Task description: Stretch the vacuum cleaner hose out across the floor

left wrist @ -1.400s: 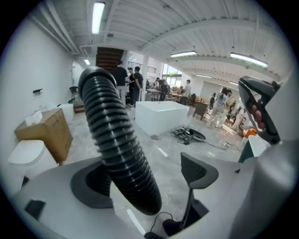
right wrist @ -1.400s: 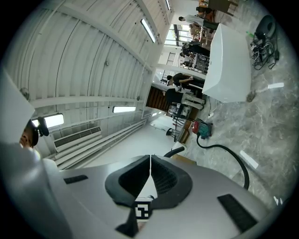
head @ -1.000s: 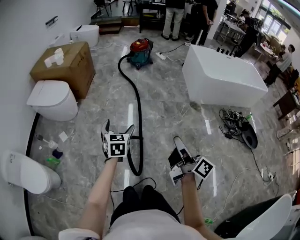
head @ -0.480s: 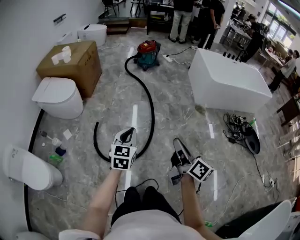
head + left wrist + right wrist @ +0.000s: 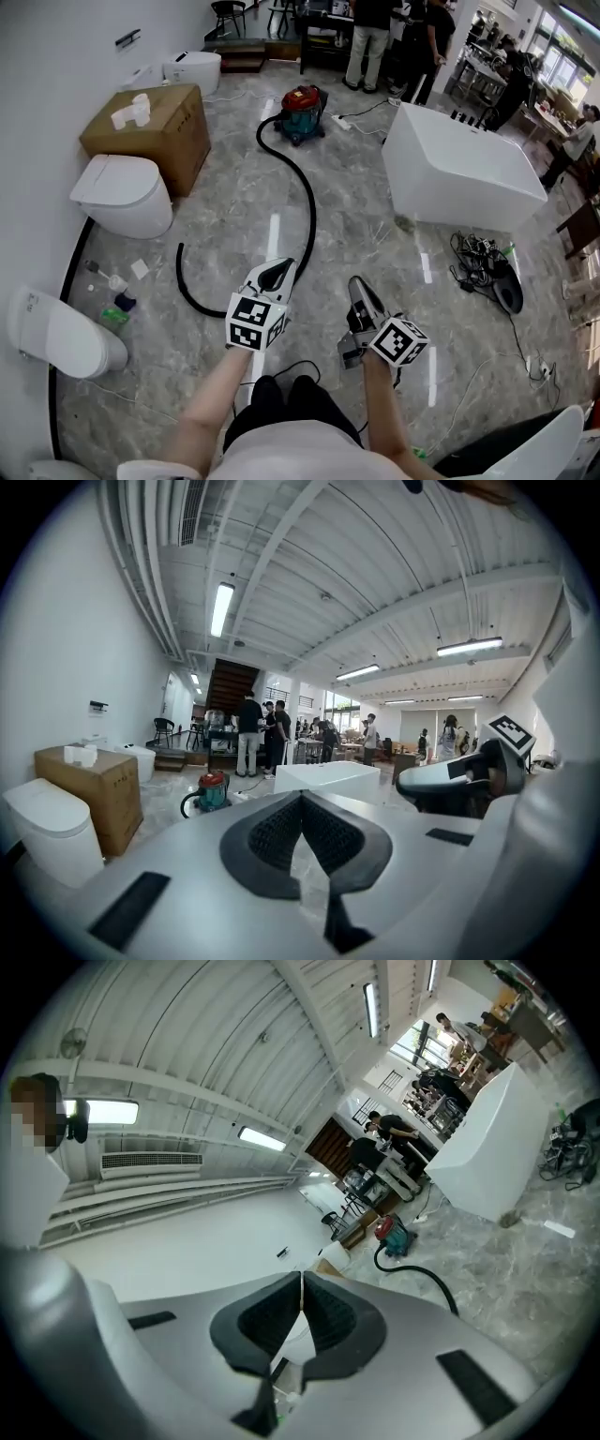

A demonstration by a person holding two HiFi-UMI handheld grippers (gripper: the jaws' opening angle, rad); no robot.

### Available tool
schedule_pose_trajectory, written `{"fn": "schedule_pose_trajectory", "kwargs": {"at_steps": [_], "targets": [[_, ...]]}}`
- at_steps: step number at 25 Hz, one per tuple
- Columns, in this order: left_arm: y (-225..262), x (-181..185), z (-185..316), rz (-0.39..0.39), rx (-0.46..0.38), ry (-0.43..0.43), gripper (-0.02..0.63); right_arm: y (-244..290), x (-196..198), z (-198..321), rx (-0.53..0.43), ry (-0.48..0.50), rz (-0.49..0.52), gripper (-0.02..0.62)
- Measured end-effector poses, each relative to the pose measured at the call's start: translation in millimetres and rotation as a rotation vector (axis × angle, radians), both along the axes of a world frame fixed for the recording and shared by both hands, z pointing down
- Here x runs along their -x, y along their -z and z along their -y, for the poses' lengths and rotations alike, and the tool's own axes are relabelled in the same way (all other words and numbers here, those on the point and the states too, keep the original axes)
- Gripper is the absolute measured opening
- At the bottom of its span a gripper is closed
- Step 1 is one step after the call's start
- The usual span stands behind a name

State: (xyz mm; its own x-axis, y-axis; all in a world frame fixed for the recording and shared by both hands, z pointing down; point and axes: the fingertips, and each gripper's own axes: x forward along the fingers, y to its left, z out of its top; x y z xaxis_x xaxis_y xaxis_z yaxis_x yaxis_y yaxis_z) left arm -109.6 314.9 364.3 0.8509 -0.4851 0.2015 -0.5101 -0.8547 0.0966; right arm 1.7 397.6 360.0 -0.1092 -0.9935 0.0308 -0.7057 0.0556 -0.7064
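Fingers of the left gripper point(image 5: 278, 269) and right gripper point(image 5: 357, 283) are closed on nothing. The hose point(image 5: 178, 270) curls just left of the left gripper.

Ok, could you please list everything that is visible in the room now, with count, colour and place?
vacuum cleaner: one, red and teal, floor at the far end
hose: one, black, curving from the vacuum cleaner to the floor near the left claw
cardboard box: one, brown, by the left wall
toilets: three, white, along the left wall
bathtub: one, white, at right
cables: one tangle, black, floor beside the bathtub
people: several, dark clothes, far end
left claw: white, shut, empty
right claw: white, shut, empty
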Motion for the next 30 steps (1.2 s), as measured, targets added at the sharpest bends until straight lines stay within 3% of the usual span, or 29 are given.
{"fn": "schedule_pose_trajectory", "kwargs": {"at_steps": [8, 12, 19, 27, 30], "targets": [[-1, 1, -20, -0.029, 0.064, -0.042, 0.009, -3, 12, 3, 0.038, 0.000, -0.130, 0.019], [-7, 1, -28, -0.001, 0.066, -0.062, 0.009, -4, 17, 3, 0.044, -0.012, -0.186, 0.015], [-12, 3, -32, 0.002, 0.076, -0.070, 0.009, -2, 19, 2, 0.051, -0.019, -0.233, 0.015], [-10, 11, -36, -0.013, 0.081, -0.055, 0.009, 6, 15, -7, 0.041, -0.101, -0.328, 0.014], [-10, 19, -36, -0.051, 0.126, -0.034, 0.009, 3, 20, -10, 0.035, -0.096, -0.310, 0.014]]}}
